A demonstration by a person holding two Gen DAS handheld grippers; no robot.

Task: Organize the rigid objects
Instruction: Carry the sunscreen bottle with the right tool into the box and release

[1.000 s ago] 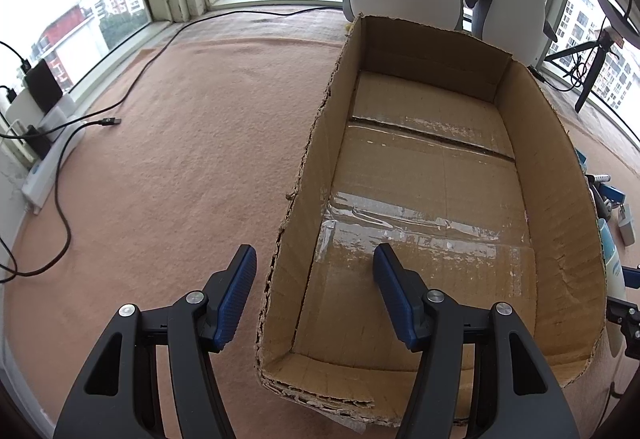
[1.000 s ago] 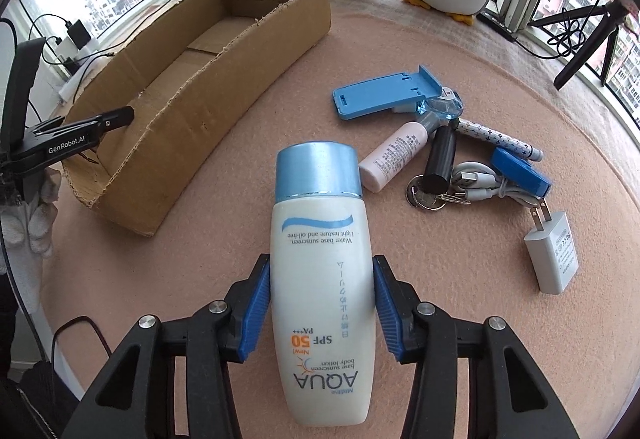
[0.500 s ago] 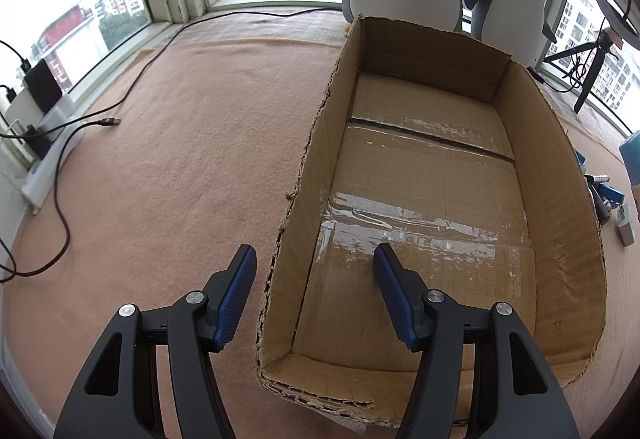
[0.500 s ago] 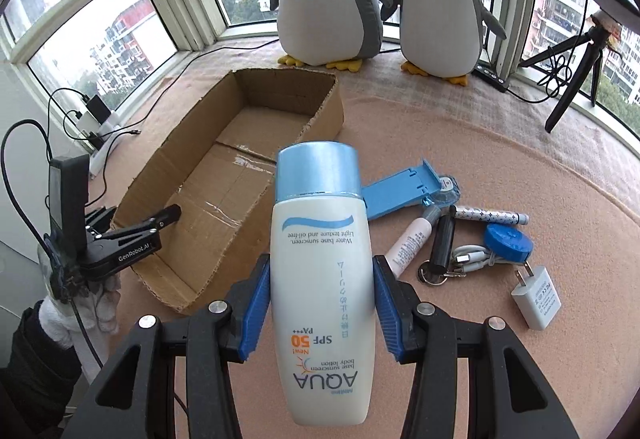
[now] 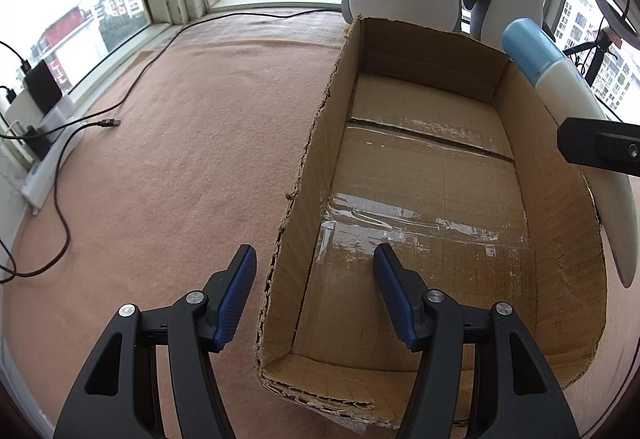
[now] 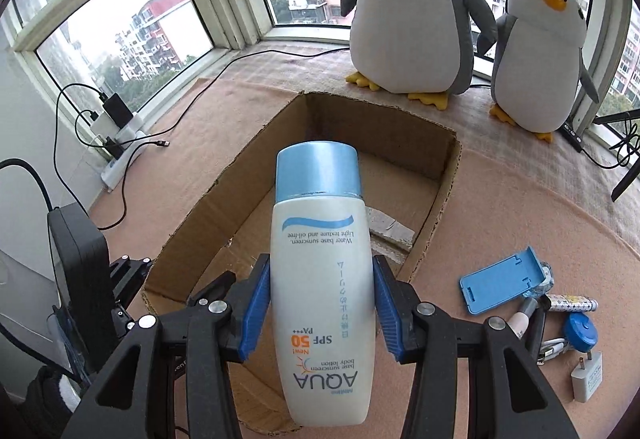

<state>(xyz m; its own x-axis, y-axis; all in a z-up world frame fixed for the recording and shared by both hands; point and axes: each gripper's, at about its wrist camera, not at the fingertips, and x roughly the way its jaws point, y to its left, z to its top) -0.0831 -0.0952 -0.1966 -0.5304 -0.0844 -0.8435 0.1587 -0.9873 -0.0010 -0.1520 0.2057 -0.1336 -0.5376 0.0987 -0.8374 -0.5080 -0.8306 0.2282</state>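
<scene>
My right gripper (image 6: 320, 303) is shut on a white sunscreen bottle (image 6: 322, 279) with a light blue cap, held in the air above the open cardboard box (image 6: 436, 191). The left wrist view shows the same bottle (image 5: 560, 79) slanting over the right wall of the box (image 5: 320, 159), whose inside holds nothing. My left gripper (image 5: 314, 295) is open and straddles the box's near left wall, one pad outside and one inside. Several small items lie on the blanket right of the box: a blue phone stand (image 6: 504, 279), a white charger plug (image 6: 588, 383) and a blue round case (image 6: 580, 331).
Two plush penguins (image 6: 408, 7) stand behind the box by the windows. Black cables (image 5: 132, 95) and a white power strip (image 5: 48, 167) lie along the left window sill. A black tripod leg (image 6: 628, 175) reaches in from the right. Pink blanket (image 5: 180, 159) covers the floor.
The right gripper has carried the bottle up and over from the blanket toward the box, so the bottle now shows in the left wrist view. The left gripper has stayed in place.
</scene>
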